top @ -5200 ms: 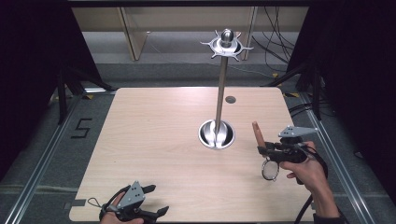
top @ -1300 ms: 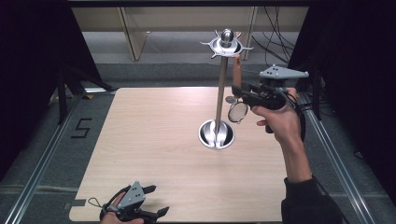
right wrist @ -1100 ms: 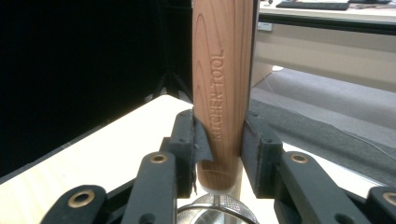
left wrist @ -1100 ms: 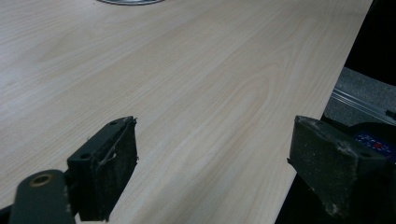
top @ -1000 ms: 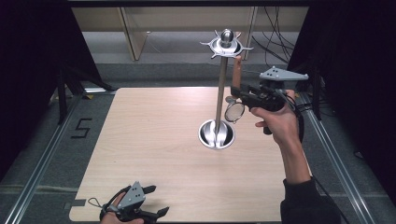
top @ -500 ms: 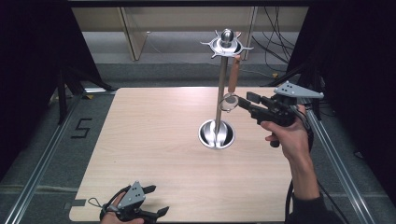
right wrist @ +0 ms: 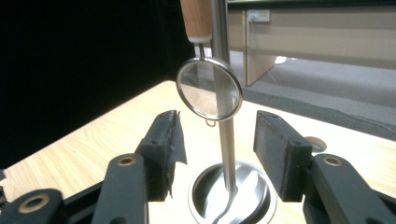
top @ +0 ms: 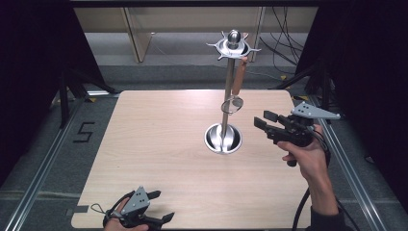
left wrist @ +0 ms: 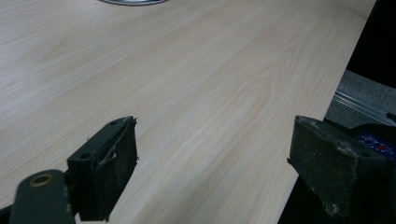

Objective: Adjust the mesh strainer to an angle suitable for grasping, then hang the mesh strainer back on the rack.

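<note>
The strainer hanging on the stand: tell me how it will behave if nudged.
The strainer hangs by its handle top from the stand, so it would likely swing freely. Its fine mesh and thin rim suggest it is light, probably easy to dent. The stand's tall thin pole on a small base may rock if knocked.

Wood-handled mesh strainer (right wrist: 209, 88), polished steel stand (top: 227, 86).

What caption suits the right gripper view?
Open tongs face a small strainer hanging on a steel stand.

Wooden table (top: 159, 144), steel stand base (top: 223, 138)
</note>
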The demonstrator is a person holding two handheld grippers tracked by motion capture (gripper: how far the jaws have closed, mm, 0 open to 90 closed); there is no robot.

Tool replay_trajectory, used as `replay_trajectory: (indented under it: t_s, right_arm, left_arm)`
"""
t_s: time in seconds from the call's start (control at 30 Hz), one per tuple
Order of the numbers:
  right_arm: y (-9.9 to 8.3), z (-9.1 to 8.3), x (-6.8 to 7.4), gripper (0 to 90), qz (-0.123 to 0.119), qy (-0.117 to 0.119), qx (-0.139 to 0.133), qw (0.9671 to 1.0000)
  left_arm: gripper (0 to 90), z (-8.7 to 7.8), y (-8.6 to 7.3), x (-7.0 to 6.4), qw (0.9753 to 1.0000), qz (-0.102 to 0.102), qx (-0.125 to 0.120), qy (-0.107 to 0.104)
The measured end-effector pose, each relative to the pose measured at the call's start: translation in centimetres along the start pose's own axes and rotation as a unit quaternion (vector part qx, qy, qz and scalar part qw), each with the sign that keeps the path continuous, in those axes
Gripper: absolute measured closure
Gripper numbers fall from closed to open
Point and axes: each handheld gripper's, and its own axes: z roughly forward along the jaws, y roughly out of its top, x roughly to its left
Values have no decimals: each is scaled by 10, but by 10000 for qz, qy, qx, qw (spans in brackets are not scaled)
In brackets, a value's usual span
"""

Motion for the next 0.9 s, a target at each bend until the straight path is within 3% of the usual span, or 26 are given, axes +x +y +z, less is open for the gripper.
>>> replay_trajectory:
  t_s: [0.07,0.1,0.13,0.17,0.2,0.3,0.4,0.57,0.67,0.73,0.77,0.8,0.87,0.9]
  right_arm:
    - [-4,2,-2,483,-52,-13,44,10000]
    - [-7,2,0,474,80,-28,115,9999]
    - [-9,4,0,471,65,-59,133,9999]
    - [-13,5,-2,461,-106,-9,111,9999]
    - [-17,5,1,450,78,4,304,9995]
    - [-27,7,-3,436,-6,-47,409,9992]
    - [-35,7,-5,421,113,-49,509,9986]
    - [-50,10,-6,406,-25,-81,616,9981]
    - [-57,12,-4,405,29,-44,820,9966]
    - [-61,13,-3,406,35,59,967,9953]
    - [-63,15,-4,406,-73,70,971,9952]
    - [-65,15,-3,405,-6,95,1046,9945]
    - [-67,16,-6,402,-196,103,1045,9943]
    - [-68,16,-4,401,-65,131,1110,9937]
  left_arm:
    - [147,1,0,0,10000,-37,-78,1]
    - [147,0,0,0,10000,-18,-1,12]
    - [147,1,0,-1,9999,-84,-56,5]
    - [147,1,1,-1,9999,-93,-81,-11]
    - [147,1,1,-1,9999,-96,-79,-16]
    - [147,1,1,-2,9998,-176,-8,-29]
    - [147,1,1,-3,9998,-196,-48,-26]
    - [147,0,1,-2,9999,-138,-11,5]
    - [147,-1,1,-2,9999,-133,-20,-7]
    - [147,-1,2,-1,10000,-26,40,41]
    - [147,0,1,-2,9999,-112,-9,-7]
    - [147,1,1,-2,9999,-111,-8,-3]
    - [147,0,1,-3,9999,-115,-13,-14]
    - [147,-1,2,-1,10000,50,19,9]
